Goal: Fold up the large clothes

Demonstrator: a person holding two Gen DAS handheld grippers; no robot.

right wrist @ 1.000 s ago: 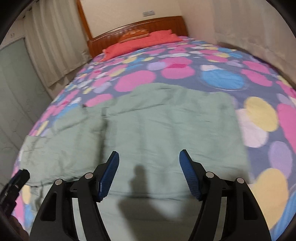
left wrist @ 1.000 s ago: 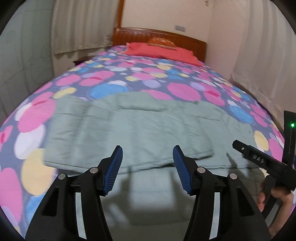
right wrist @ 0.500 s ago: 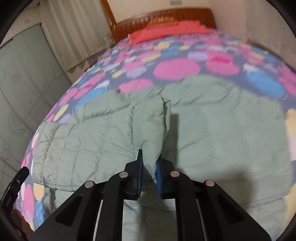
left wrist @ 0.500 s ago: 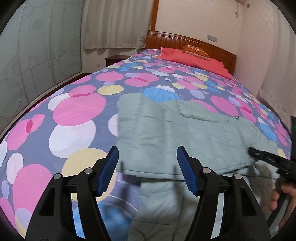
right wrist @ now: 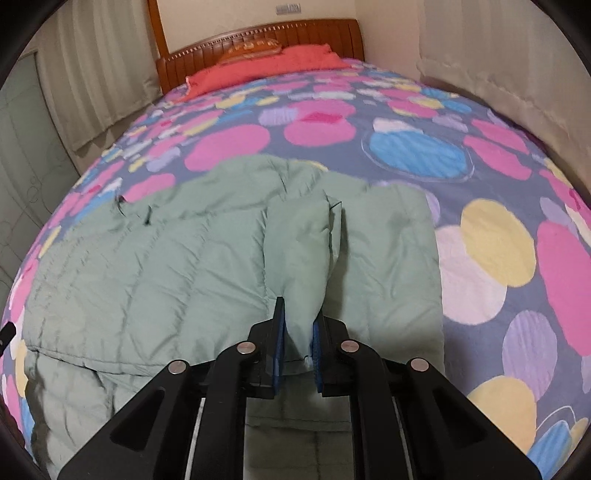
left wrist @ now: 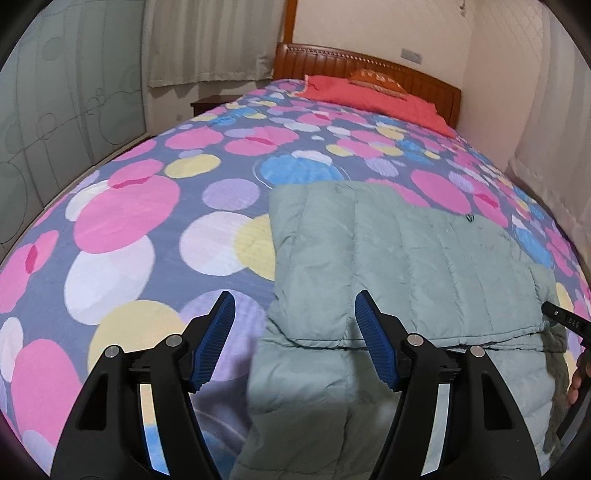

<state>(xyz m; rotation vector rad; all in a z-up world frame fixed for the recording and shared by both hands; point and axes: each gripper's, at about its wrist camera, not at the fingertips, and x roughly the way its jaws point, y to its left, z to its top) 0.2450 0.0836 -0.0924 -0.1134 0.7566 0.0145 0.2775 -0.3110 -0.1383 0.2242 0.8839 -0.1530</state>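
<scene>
A pale green quilted jacket [left wrist: 406,258] lies spread on the bed, one flap folded over its middle. My left gripper [left wrist: 291,343] hovers open over the jacket's left near corner, blue pads wide apart and holding nothing. In the right wrist view the jacket [right wrist: 147,280] fills the middle. My right gripper [right wrist: 298,339] is shut on a raised fold of the jacket's cloth, which stands up in a ridge ahead of the jaws. The other gripper's black tip [left wrist: 565,321] and a hand [left wrist: 578,380] show at the right edge of the left wrist view.
The bed has a cover with pink, blue and yellow circles [left wrist: 125,214]. A red pillow [left wrist: 369,96] lies against the wooden headboard [right wrist: 258,33]. Curtains [right wrist: 498,74] hang to the right, and frosted panels [left wrist: 55,92] stand to the left.
My right gripper closed on a fold of the jacket and lifted it into a ridge. My left gripper swung left toward the jacket's left edge, staying open.
</scene>
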